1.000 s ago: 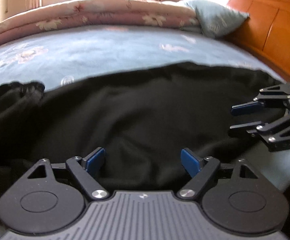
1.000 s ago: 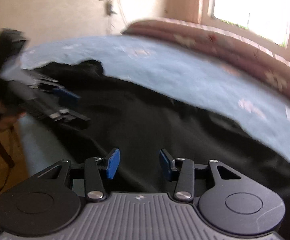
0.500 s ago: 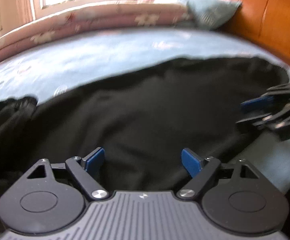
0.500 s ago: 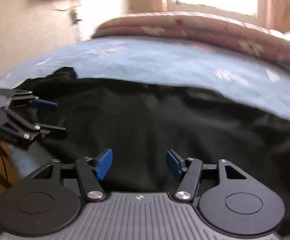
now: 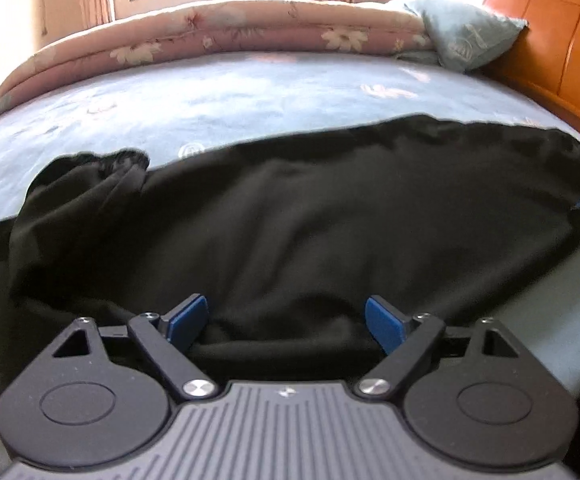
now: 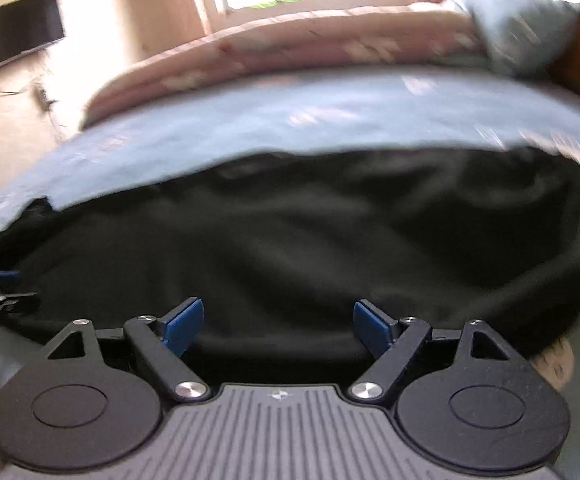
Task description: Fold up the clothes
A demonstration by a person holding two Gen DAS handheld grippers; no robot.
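One black garment [image 5: 310, 232] lies spread across the near part of a pale blue bedsheet [image 5: 209, 96]; left of the garment's middle, the left gripper [image 5: 285, 326] hovers at its near edge, jaws wide apart, gripping nothing; to the right, the right gripper [image 6: 277, 324], jaws just opened wide, holds nothing; no writing is legible; one pink quilt [image 5: 217, 36]; one blue pillow [image 5: 466, 36]; only the right view shows one wall screen [image 6: 17, 30].

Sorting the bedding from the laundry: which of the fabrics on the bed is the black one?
The black garment, spread across the bed's near edge; the sheet is pale blue, the quilt pink floral.
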